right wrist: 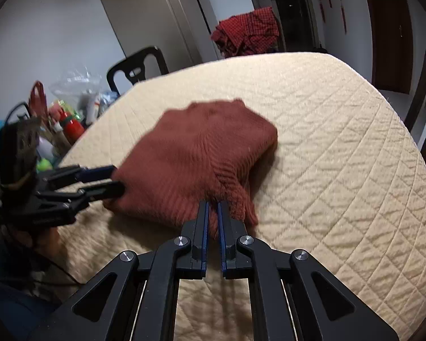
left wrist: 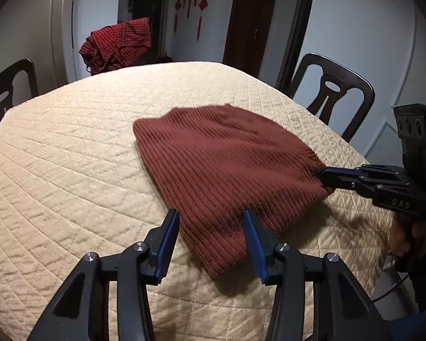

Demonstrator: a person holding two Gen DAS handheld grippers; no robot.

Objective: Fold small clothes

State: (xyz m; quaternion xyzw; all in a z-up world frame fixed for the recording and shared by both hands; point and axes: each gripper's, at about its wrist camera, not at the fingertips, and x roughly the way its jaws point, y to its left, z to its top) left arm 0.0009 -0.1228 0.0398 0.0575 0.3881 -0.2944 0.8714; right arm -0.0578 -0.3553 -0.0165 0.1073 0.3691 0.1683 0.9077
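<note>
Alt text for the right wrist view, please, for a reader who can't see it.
The right gripper is shut on the near edge of a rust-brown ribbed knit garment lying on a beige quilted table cover. The left gripper, jaws apart, straddles the garment's left edge.

Two close, downward-tilted wrist views from opposite sides, sharing the hat (left wrist: 224, 170) on the quilted table (left wrist: 71, 170).

A rust-brown ribbed knit garment (left wrist: 227, 170) lay mostly flat on the quilted beige table cover (left wrist: 71, 170), toward its near edge and right of the middle. Its ribs ran lengthwise. One near corner was bunched and lifted off the cover; its far edge lay rumpled.
</note>
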